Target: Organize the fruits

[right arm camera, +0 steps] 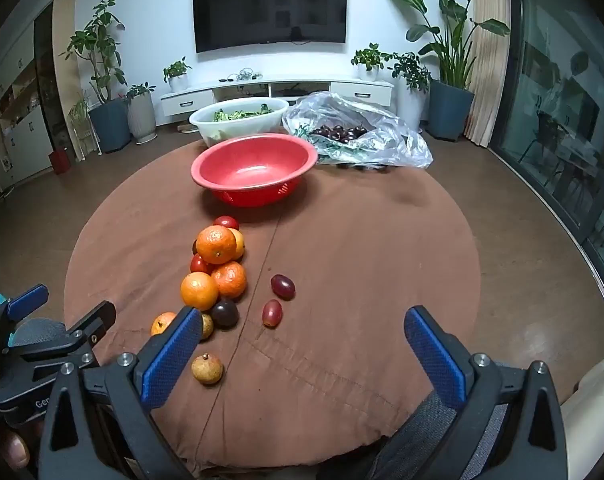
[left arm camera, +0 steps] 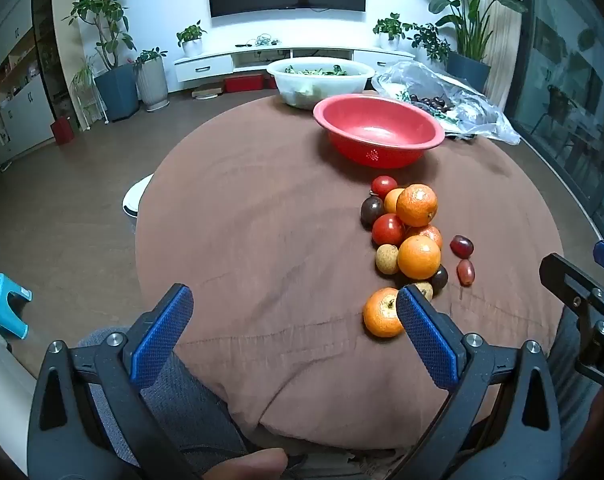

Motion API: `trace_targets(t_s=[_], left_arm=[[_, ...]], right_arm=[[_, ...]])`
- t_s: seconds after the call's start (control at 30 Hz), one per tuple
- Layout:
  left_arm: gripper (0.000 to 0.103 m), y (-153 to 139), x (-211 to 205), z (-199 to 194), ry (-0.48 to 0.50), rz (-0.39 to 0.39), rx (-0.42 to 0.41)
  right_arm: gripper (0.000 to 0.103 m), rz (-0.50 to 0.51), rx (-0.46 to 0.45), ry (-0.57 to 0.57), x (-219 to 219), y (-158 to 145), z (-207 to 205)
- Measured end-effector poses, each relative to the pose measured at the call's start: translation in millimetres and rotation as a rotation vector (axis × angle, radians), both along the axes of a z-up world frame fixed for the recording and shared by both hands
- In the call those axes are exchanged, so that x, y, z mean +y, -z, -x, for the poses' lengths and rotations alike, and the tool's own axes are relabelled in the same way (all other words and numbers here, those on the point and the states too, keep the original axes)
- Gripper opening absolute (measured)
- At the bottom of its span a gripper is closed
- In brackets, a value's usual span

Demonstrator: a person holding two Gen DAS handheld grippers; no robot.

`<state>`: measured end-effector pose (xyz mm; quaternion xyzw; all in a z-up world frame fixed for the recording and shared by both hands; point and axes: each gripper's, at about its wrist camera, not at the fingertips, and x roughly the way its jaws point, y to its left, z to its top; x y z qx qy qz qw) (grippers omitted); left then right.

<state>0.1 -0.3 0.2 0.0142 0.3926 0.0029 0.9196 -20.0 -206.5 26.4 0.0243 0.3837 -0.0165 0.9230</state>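
Observation:
A pile of fruit [left arm camera: 411,236] lies on the brown cloth of the round table [left arm camera: 262,220]: several oranges, red tomatoes, dark plums, tan longans and two red grapes [left arm camera: 461,246]. An empty red bowl [left arm camera: 377,130] stands behind the pile. My left gripper [left arm camera: 294,320] is open and empty, near the table's front edge, with one orange [left arm camera: 379,312] beside its right finger. My right gripper [right arm camera: 302,340] is open and empty, right of the pile [right arm camera: 218,268], with a longan [right arm camera: 207,368] by its left finger. The red bowl [right arm camera: 254,168] shows ahead of it.
A white basin of greens [left arm camera: 319,80] and a clear plastic bag of dark cherries [left arm camera: 445,104] stand at the table's far side. The basin [right arm camera: 238,120] and bag [right arm camera: 357,136] also show in the right wrist view. A blue stool [left arm camera: 4,306] is on the floor left.

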Motion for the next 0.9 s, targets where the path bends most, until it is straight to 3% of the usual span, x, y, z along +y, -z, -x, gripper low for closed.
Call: trace_targets(t_s=[0.9], left_arm=[[0.103, 9, 2, -1, -0.021, -0.015, 0.009]], right_arm=[[0.103, -0.020, 0.097, -0.011, 5, 19, -7]])
